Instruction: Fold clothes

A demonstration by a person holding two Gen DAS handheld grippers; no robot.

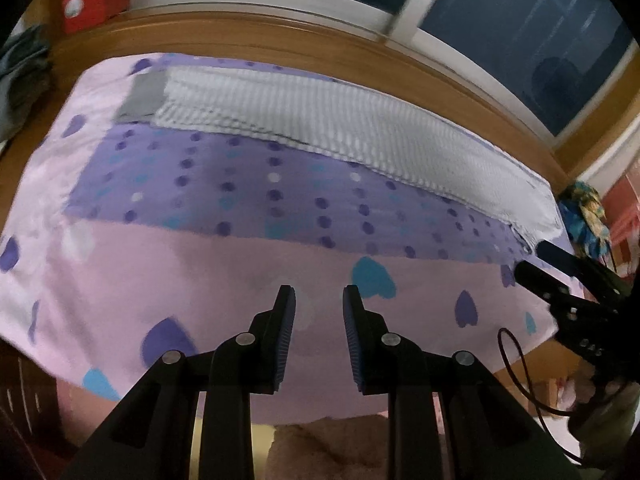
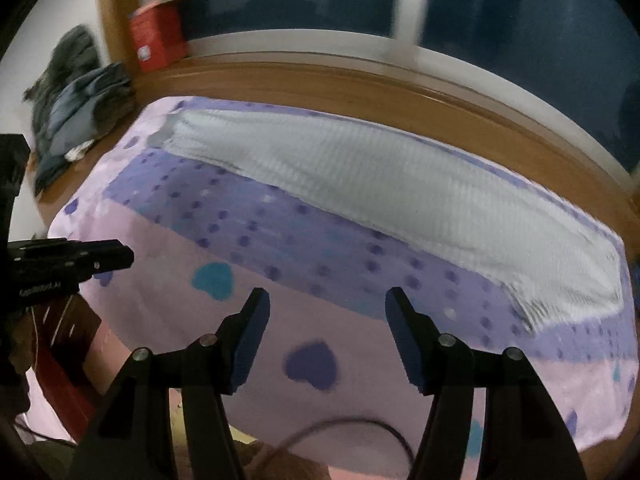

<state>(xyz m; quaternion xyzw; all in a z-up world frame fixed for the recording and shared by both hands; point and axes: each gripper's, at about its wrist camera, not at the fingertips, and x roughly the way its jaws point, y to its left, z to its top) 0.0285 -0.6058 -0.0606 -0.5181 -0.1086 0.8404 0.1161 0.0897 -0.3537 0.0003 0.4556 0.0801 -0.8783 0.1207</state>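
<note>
Currently we note the garment (image 1: 360,136), a white textured knit with a grey band at one end, lying flat in a long strip along the far side of the bed (image 1: 200,264), close to the wooden window ledge (image 1: 280,36). It rests on a pink and purple sheet printed with hearts and dots.

Tongs: the left tongs (image 1: 319,300) stand partly open with nothing between the pads; the right tongs (image 2: 327,304) stand wider, also empty. Both hover above the near pink part of the sheet, well apart from the garment. In the left wrist view the right tongs' tip appears near the garment's right end, but we cannot tell whether it touches.

Handling judgement: the knit looks soft, light and limp, with no stiffness of its own. We expect it to sag and drape once lifted, and to stretch if pulled from a single point. The ribbed texture should give the pads fair friction, so slipping seems unlikely. It is not fragile, though the loose weave may snag.

Where to grip: we judge the two short ends, or the corners of the near long edge, best, one per tongs. The pinch must catch the knit only, since the sheet lies directly beneath.

A dark pile of clothes (image 2: 76,100) sits off the bed's far left corner.
</note>
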